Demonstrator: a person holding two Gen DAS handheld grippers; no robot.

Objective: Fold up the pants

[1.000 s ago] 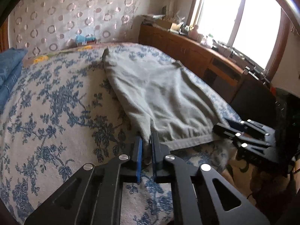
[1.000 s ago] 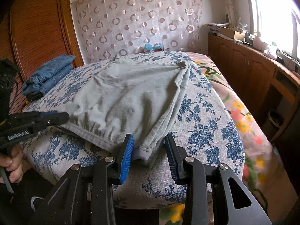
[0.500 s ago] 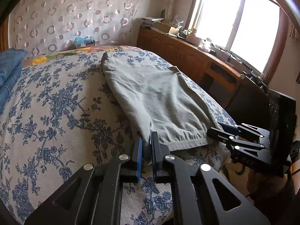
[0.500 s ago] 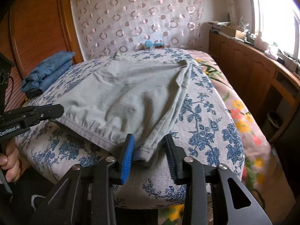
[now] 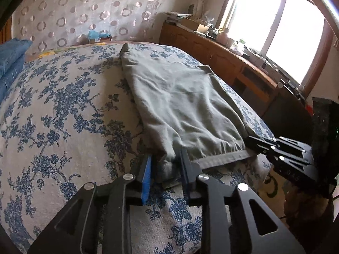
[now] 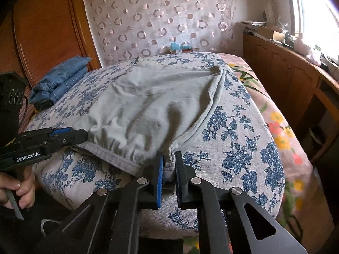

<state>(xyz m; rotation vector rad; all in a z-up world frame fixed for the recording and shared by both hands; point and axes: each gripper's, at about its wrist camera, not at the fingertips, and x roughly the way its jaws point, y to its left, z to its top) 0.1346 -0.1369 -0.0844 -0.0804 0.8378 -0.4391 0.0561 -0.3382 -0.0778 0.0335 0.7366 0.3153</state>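
A: What are you seeing on the left?

B: I'm looking along the left gripper (image 5: pixel 165 160) at the near edge of the bed (image 5: pixel 63 127). Its jaws are opening, standing narrow, with the left end of the pants' (image 5: pixel 182 105) waistband (image 5: pixel 220 158) bunched between them. I can't tell if the pads are pressing on it or not.

A: And where are the pants lying?

B: They're lying flat on the bed, waistband along the near edge, legs running toward the far edge. I'm guessing that's so the waist can be carried over the legs in one fold.

A: Why a gripper at each end?

B: So the band is lifting level, I'd say, instead of sagging at one side.

A: The right one?

B: The right gripper (image 6: pixel 168 163) is closing on the right end of the waistband, near the bed's near right corner. Its jaws are nearly together with the grey cloth pinched between the pads. In its view a hand (image 6: pixel 19 190) is gripping the left tool's handle.

A: Anything else?

B: Folded jeans (image 6: pixel 59 80) are sitting by the far left edge, well apart.
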